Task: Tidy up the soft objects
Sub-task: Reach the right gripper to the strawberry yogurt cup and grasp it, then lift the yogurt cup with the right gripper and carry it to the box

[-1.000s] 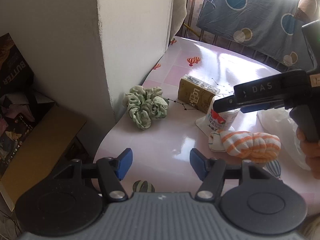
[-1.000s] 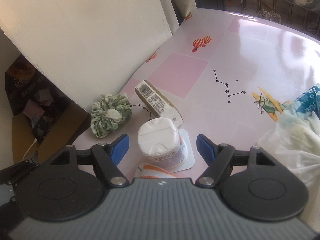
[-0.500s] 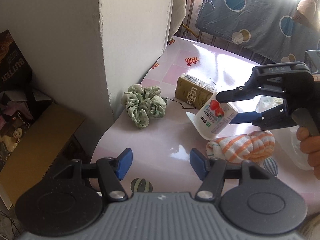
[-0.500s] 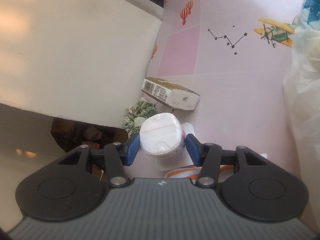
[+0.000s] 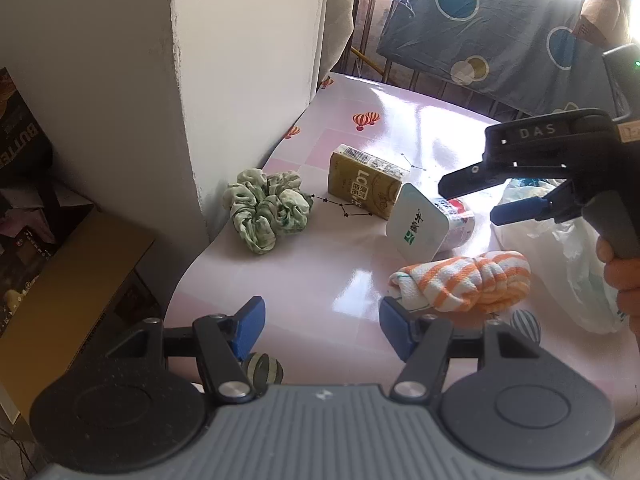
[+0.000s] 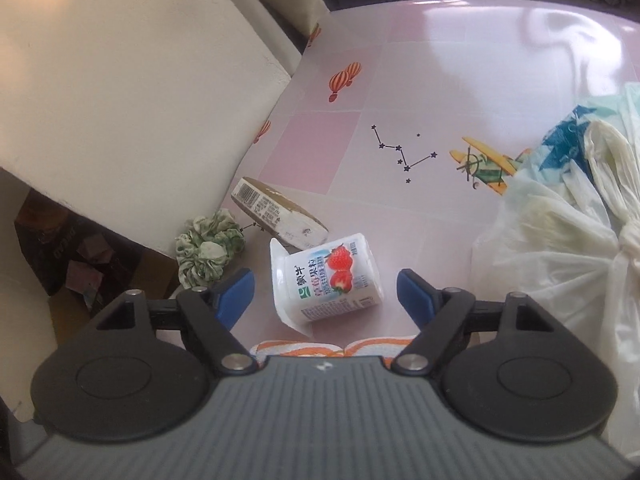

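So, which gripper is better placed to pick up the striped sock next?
Likely the left gripper: open, empty, with the striped sock just beyond its right fingertip. The right gripper, jaws just opened, hangs over the yogurt cup.

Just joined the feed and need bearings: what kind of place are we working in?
Most likely a home, at a table by a window or balcony: a pink printed tablecloth, a patterned bedsheet hung on railings in sunlight, and a yogurt cup beside a scrunchie.

A glossy pink patterned table (image 5: 400, 120) is shown, bearing a green scrunchie (image 5: 266, 208), brown carton (image 5: 364, 186), tipped yogurt cup (image 6: 326, 280), striped sock (image 5: 464, 282) and plastic bags (image 6: 560, 216).
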The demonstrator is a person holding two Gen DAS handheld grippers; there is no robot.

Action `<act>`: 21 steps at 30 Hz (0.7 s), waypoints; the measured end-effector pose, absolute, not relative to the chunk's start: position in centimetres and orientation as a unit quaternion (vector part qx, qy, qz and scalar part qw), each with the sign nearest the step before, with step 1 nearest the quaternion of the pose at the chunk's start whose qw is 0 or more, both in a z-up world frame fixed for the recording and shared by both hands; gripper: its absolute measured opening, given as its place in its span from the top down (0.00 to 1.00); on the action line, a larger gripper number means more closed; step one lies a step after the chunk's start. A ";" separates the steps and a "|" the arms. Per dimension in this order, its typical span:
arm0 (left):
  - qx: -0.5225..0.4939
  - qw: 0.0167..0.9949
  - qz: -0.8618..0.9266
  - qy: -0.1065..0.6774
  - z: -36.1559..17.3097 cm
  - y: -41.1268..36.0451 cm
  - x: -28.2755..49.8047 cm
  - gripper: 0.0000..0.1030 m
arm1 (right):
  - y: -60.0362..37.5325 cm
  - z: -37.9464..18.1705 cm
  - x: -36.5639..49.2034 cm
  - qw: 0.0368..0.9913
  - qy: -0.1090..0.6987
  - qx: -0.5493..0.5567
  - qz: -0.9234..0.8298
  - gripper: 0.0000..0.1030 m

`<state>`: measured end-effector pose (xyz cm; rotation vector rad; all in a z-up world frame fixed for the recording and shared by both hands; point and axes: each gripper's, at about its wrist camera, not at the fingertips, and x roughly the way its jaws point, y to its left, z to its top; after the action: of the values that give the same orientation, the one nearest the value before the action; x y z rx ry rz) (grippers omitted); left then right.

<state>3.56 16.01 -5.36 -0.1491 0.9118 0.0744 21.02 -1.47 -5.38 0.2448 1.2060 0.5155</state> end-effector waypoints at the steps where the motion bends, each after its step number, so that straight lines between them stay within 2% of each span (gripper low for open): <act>1: -0.072 0.895 0.037 0.439 -5.3 16.0 3.5 0.38 | -0.7 -5.4 21.1 0.788 0.559 0.094 0.241 0.19; 5: -0.073 0.894 0.042 0.439 -5.1 16.2 3.4 0.38 | 1.2 -6.0 21.4 0.796 0.560 0.031 0.227 0.19; 8: -0.074 0.894 0.044 0.440 -5.1 16.4 3.4 0.38 | 1.4 -6.9 21.8 0.789 0.571 0.033 0.225 0.22; 9: -0.074 0.894 0.044 0.440 -5.1 16.4 3.4 0.38 | 1.3 -7.1 21.8 0.786 0.574 0.040 0.226 0.30; 10: -0.074 0.894 0.044 0.439 -5.1 16.4 3.4 0.38 | 1.1 -7.3 22.0 0.781 0.576 0.058 0.234 0.37; 14: -0.072 0.895 0.042 0.437 -5.0 16.4 3.3 0.38 | 0.0 -7.5 22.1 0.772 0.578 0.113 0.239 0.38; 19: -0.071 0.897 0.041 0.434 -4.9 16.2 3.1 0.38 | -2.2 -9.8 22.4 0.688 0.607 0.282 0.282 0.39; 21: -0.070 0.897 0.041 0.435 -4.8 16.2 3.0 0.38 | -2.4 -10.4 22.3 0.681 0.615 0.289 0.274 0.39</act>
<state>3.01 16.19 -4.83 -0.1460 0.9008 0.0857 22.33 -2.43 -10.37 0.6494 1.3795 0.6147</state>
